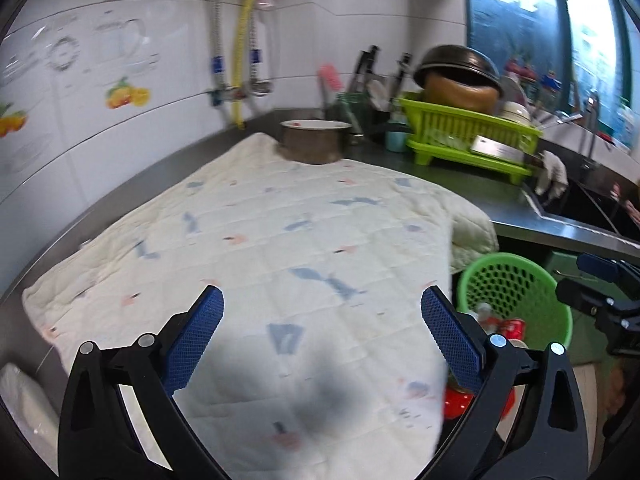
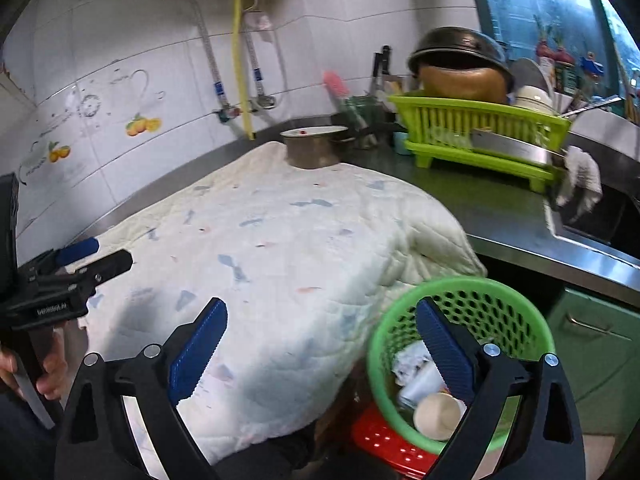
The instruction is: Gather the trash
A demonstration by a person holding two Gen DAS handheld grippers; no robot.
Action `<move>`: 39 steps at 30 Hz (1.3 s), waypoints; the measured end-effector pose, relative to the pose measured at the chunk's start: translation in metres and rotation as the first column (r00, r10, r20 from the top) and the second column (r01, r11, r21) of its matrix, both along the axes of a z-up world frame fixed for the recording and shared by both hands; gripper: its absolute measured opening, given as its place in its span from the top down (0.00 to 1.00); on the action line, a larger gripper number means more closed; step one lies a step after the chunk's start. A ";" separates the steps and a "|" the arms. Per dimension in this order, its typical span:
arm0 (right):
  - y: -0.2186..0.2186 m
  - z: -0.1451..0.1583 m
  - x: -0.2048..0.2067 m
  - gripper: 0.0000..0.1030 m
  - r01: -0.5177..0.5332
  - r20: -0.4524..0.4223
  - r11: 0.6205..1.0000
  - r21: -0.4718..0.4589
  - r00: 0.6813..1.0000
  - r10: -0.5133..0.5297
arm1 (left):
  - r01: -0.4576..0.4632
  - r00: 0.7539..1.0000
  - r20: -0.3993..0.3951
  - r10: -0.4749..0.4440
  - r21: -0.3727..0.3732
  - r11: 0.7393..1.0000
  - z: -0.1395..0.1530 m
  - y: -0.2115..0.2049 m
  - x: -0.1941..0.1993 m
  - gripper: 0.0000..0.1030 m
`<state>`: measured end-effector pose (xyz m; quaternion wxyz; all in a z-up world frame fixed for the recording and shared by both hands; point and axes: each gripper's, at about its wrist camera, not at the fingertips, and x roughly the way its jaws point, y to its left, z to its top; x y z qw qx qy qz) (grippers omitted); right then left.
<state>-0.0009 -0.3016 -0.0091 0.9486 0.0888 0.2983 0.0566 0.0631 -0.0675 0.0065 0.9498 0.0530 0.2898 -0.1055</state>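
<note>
A green perforated bin (image 2: 516, 312) stands on a red stool (image 2: 384, 444) beside the counter, holding a paper cup (image 2: 436, 414), crumpled paper (image 2: 412, 360) and a red can (image 1: 512, 326). The same bin (image 1: 548, 304) shows at the right of the left wrist view. My left gripper (image 1: 322, 308) is open over a quilted white cloth (image 1: 256, 264), nothing between its blue pads. My right gripper (image 2: 322, 320) is open too, its right finger above the bin's rim, its left finger over the cloth (image 2: 280, 264). A hand (image 2: 48, 372) holds the left gripper's handle.
A metal pot (image 1: 312, 142) sits at the cloth's far end. A lime dish rack (image 1: 468, 136) with bowls and a dark wok stands on the steel counter (image 1: 460, 188). The sink (image 2: 600, 216) lies at the right, with a white rag on its edge. Tiled wall behind.
</note>
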 end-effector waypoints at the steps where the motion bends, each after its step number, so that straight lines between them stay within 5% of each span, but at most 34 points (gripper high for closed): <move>1: 0.004 0.002 0.002 0.10 -0.008 0.003 1.000 0.003 1.000 0.008 | -0.021 1.000 0.006 0.021 -0.002 1.000 0.000 0.007 -0.002 0.05; 13: 0.031 0.003 0.008 0.10 -0.018 -0.001 1.000 0.017 1.000 0.018 | -0.161 0.986 0.051 0.161 -0.009 0.987 0.005 0.059 -0.022 0.05; 39: 0.047 0.014 -0.002 0.09 -0.046 0.021 0.999 -0.021 0.999 0.046 | -0.137 0.988 0.064 0.139 -0.028 0.990 0.006 0.058 -0.035 0.05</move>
